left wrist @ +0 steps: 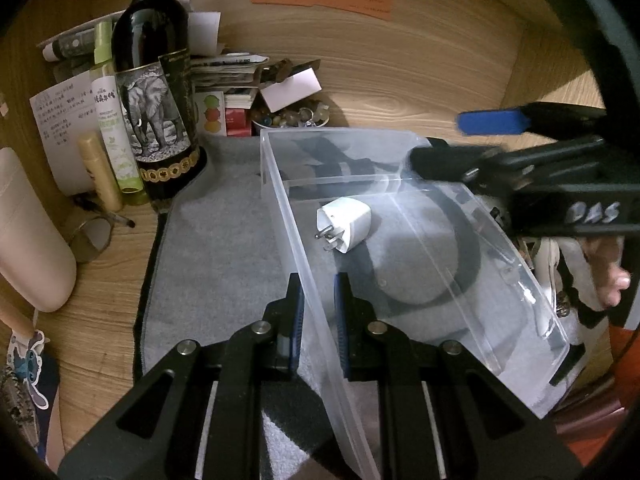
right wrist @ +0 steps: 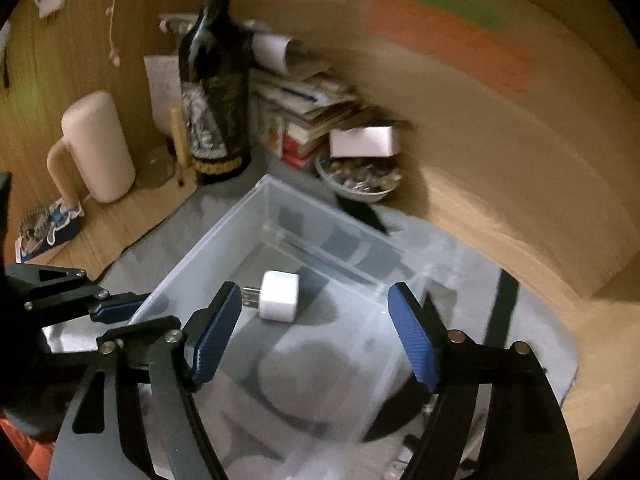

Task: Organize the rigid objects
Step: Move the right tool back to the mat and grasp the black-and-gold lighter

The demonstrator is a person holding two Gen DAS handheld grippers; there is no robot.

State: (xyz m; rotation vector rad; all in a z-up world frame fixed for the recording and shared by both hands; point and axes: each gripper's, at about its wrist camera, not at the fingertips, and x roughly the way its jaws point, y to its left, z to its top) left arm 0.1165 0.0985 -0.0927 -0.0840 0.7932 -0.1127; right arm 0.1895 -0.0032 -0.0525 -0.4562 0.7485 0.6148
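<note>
Two tools: left tool (left wrist: 318, 304) clamps the clear bin (left wrist: 280, 200) wall; right tool (right wrist: 316, 336), apart and empty, should lift clear above the charger (right wrist: 280, 296).

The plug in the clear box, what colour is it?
White, with metal prongs. The plug shows best in the left wrist view.

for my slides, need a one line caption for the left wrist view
Left gripper clamps the near wall of a clear plastic bin holding a white plug adapter.
</note>
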